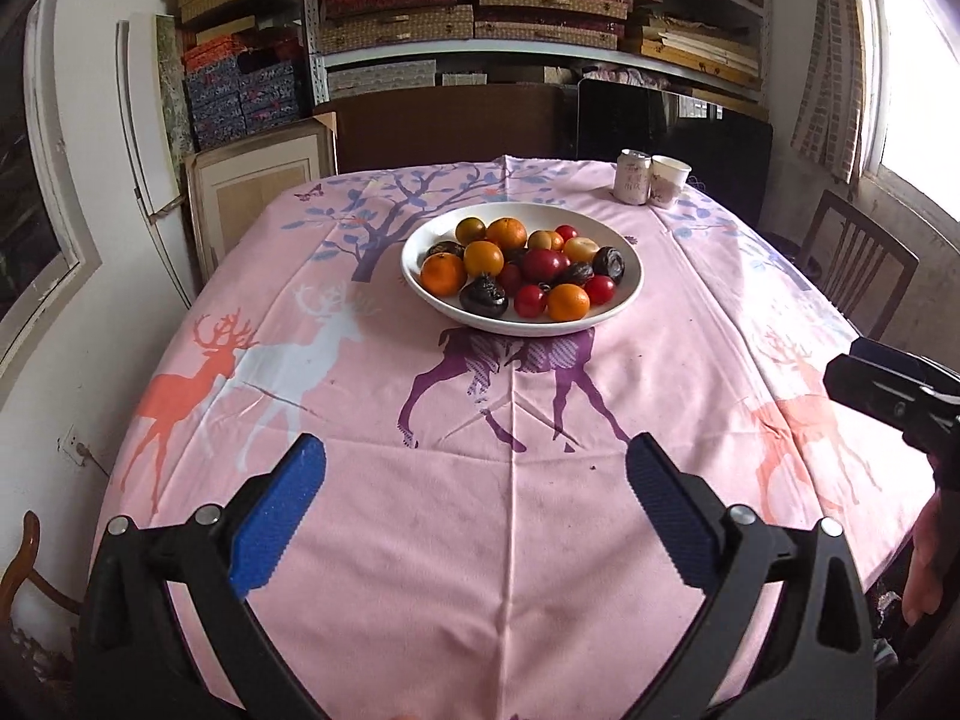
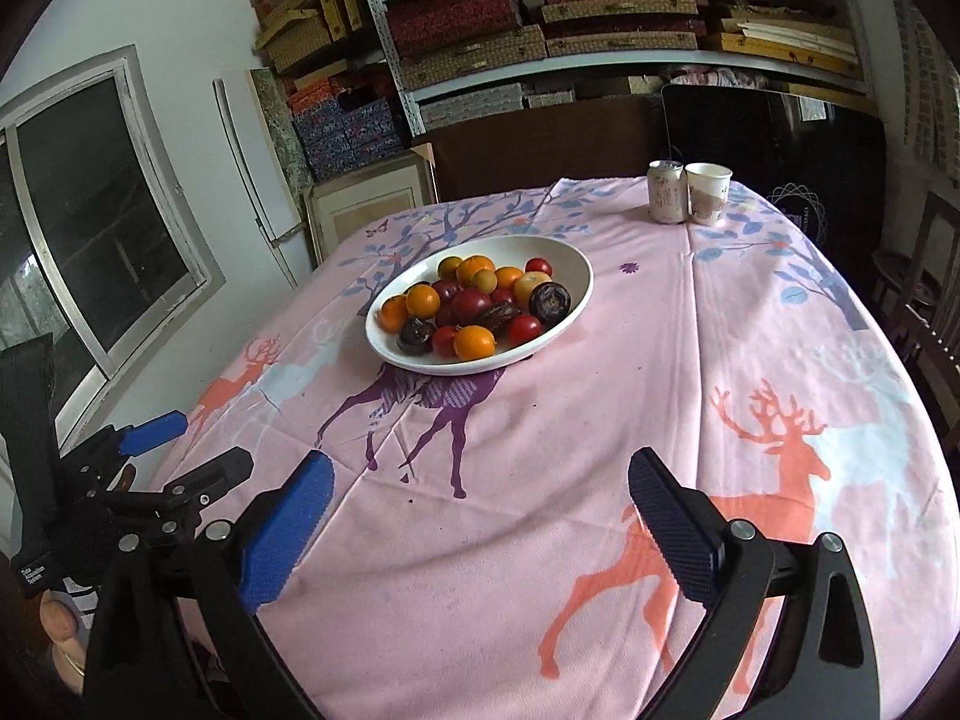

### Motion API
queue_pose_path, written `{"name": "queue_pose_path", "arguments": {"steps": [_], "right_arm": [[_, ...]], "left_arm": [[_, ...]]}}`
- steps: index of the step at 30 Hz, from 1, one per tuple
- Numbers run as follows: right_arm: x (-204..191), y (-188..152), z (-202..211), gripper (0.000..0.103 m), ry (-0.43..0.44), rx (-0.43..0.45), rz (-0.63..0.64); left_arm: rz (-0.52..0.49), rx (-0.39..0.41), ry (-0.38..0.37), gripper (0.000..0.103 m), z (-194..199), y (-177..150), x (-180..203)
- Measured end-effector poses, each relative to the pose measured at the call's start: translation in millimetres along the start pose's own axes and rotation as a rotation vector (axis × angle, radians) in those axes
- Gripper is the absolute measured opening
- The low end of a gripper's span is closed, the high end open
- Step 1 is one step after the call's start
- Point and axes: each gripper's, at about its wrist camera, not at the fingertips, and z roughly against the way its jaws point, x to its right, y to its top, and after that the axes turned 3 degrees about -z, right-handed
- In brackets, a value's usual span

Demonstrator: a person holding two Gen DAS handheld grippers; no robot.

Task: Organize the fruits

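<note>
White bowl [image 1: 624,294] holds mixed fruits [image 1: 522,270] on pink deer-print surface [image 1: 480,540] before stacked shelves [image 1: 540,18]; left claw [image 1: 474,516] and right claw [image 2: 480,528] spread, empty.

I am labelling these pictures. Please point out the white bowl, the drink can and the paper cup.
white bowl [image 1: 627,294]: left wrist view, bare right rim.
drink can [image 2: 666,195]: right wrist view, middle of its side.
paper cup [image 2: 708,195]: right wrist view, middle of its wall.

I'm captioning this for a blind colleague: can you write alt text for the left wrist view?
A white bowl of oranges, red fruits and dark fruits sits on a pink deer-print tablecloth. The open left gripper hovers empty in front; a can and paper cup stand behind.
</note>
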Motion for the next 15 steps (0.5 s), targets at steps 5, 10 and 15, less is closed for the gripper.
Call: {"name": "queue_pose_path", "arguments": {"steps": [5,10,15], "right_arm": [[-2.3,-5.1,31.7,0.099,-0.001,0.054,0.003],[-4.2,-16.1,50.1,0.099,0.018,0.074,0.004],[-6.0,-22.5,57.6,0.099,0.024,0.078,0.004]], "left_arm": [[0.025,0.046,0.026,0.098,34.6,-4.6,-1.8],[0.018,0.09,0.029,0.098,61.8,-5.9,3.1],[0.009,0.118,0.027,0.098,80.2,-3.3,9.2]]}}
